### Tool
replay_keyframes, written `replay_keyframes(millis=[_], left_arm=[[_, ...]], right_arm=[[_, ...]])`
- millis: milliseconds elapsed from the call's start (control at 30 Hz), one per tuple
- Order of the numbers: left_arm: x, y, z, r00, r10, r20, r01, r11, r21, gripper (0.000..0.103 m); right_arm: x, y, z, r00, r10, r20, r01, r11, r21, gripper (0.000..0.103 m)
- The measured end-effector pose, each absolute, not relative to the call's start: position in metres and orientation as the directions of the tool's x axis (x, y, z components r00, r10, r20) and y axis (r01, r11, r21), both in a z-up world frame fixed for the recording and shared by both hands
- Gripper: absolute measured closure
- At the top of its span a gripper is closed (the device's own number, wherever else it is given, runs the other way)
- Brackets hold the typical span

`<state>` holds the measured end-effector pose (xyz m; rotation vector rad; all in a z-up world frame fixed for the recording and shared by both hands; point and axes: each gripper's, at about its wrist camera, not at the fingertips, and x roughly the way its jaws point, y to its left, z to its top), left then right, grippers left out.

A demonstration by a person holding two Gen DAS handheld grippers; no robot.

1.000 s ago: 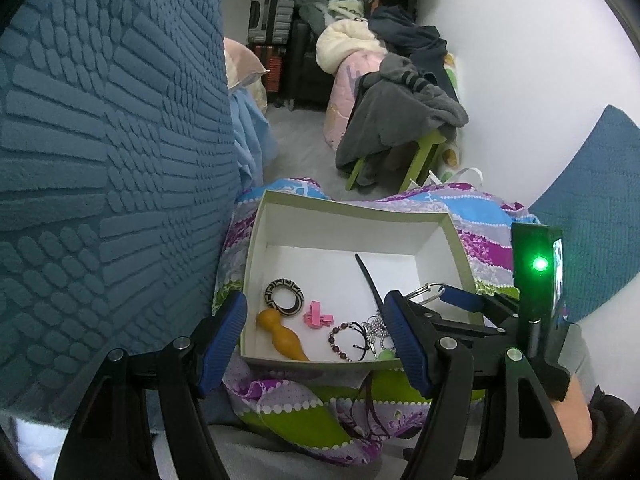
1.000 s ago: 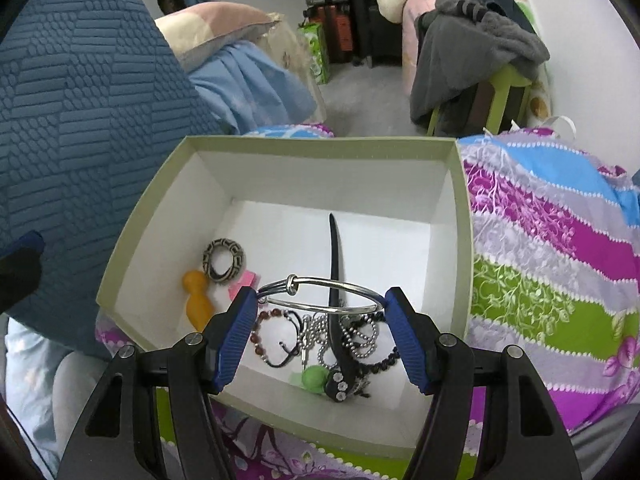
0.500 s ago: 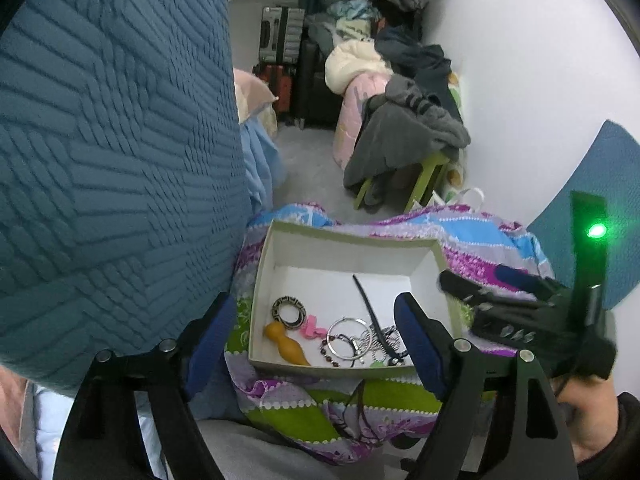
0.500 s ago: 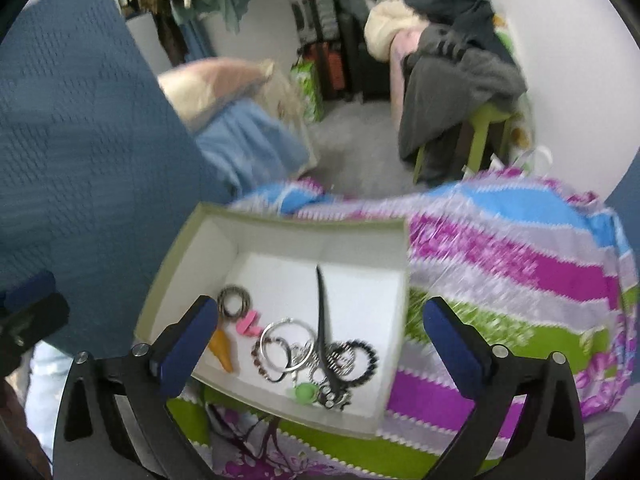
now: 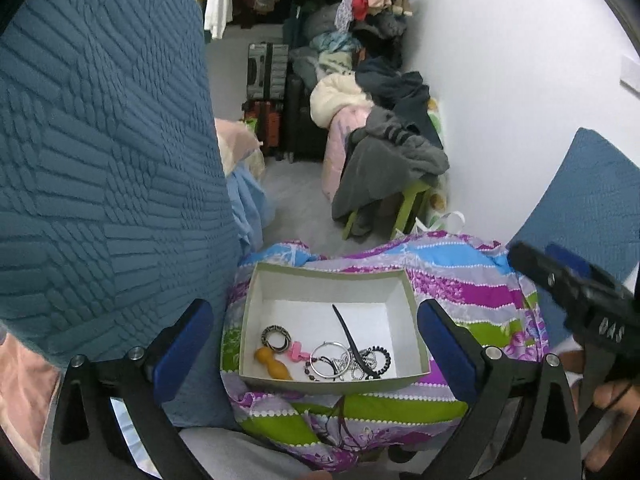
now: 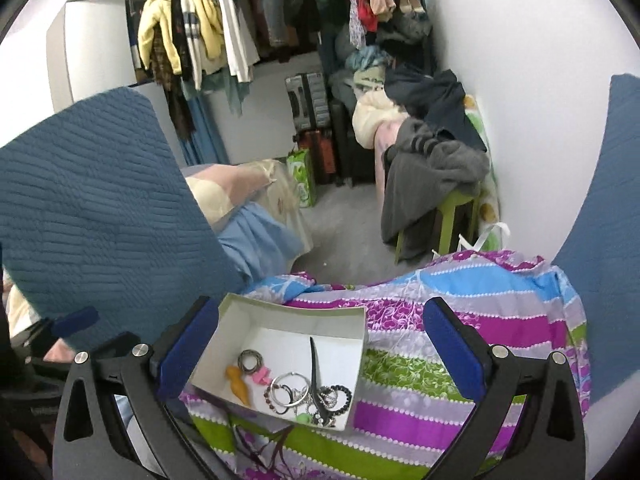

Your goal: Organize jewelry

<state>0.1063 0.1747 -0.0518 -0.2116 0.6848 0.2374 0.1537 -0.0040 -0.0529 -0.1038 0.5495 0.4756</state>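
Note:
A white open box [image 5: 328,270] sits on a striped cloth and holds jewelry: a silver bangle [image 5: 329,343], a patterned ring [image 5: 277,338], an orange piece [image 5: 274,365], a pink piece [image 5: 298,351], a black hair stick [image 5: 348,336] and beaded bracelets [image 5: 380,358]. My left gripper [image 5: 314,312] hangs above the box's near side, its jaws opening, nothing between them. My right gripper [image 6: 320,308] is open and empty, high over the box [image 6: 292,312], where the bangle [image 6: 290,376] lies on the heap. Its body shows at the left wrist view's right edge.
A blue textured cushion [image 5: 100,160] rises close on the left, another [image 6: 600,220] on the right. The striped cloth [image 6: 460,320] spreads right of the box. Beyond are a green stool piled with clothes [image 5: 392,168], suitcases [image 5: 268,72] and hanging garments [image 6: 200,40].
The right gripper let go of the silver bangle, which now lies in the box. Both grippers opened wide, rose and drew back from the box.

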Motion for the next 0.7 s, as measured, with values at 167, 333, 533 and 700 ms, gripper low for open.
replay_keyframes(millis=[167, 333, 533, 700], left_arm=[[0.095, 0.168, -0.038, 0.762, 0.158, -0.628, -0.29, 0.95, -0.113, 0.001], [0.082, 0.159, -0.028, 0.769, 0.17, -0.616, -0.292, 0.951, -0.103, 0.001], [0.067, 0.141, -0.024, 0.75, 0.22, -0.624, -0.307, 0.951, -0.034, 0.001], [0.061, 0.133, -0.03, 0.747, 0.213, -0.629, -0.305, 0.952, -0.04, 0.001]], right_arm=[[0.136, -0.015, -0.052, 0.766, 0.386, -0.514, -0.438, 0.899, 0.021, 0.0], [0.124, -0.025, -0.055, 0.767, 0.379, -0.517, -0.425, 0.905, 0.032, 0.0], [0.109, -0.035, -0.065, 0.778, 0.352, -0.521, -0.408, 0.913, 0.007, 0.0], [0.101, -0.038, -0.079, 0.767, 0.336, -0.547, -0.403, 0.915, -0.002, 0.0]])
